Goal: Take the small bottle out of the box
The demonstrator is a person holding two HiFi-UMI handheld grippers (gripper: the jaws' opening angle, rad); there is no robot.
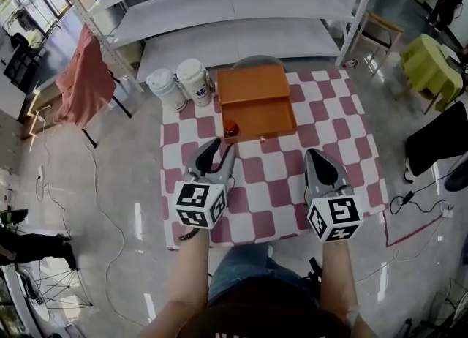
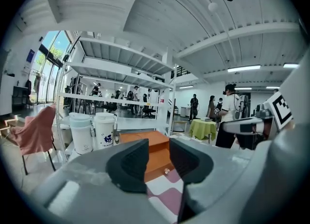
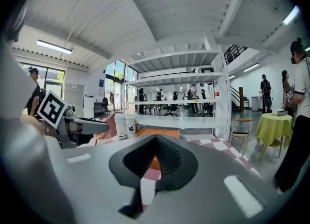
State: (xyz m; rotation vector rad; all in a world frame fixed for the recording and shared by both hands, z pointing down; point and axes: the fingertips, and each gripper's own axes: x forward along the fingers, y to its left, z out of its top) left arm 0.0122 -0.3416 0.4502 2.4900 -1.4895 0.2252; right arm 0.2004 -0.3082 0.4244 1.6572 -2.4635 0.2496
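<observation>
An orange wooden box (image 1: 260, 115) lies open on the checkered table, its lid (image 1: 252, 83) tipped back. A small dark red bottle (image 1: 231, 129) stands at the box's front left corner; I cannot tell whether it is inside the rim. My left gripper (image 1: 223, 146) hovers just in front of the bottle, open and holding nothing. In the left gripper view the box (image 2: 156, 151) shows through the gap of that gripper (image 2: 159, 159); the bottle is hidden there. My right gripper (image 1: 322, 155) is shut and empty over the cloth to the right, short of the box. Its tips meet in the right gripper view (image 3: 155, 139).
Two white lidded cups (image 1: 167, 89) (image 1: 194, 80) stand at the table's back left, beside the box. The red-and-white cloth (image 1: 344, 121) reaches the table's edges. White metal shelving (image 1: 234, 7) stands behind, with a pink garment (image 1: 84, 80) draped at the left and a green-covered table (image 1: 431, 66) at the right.
</observation>
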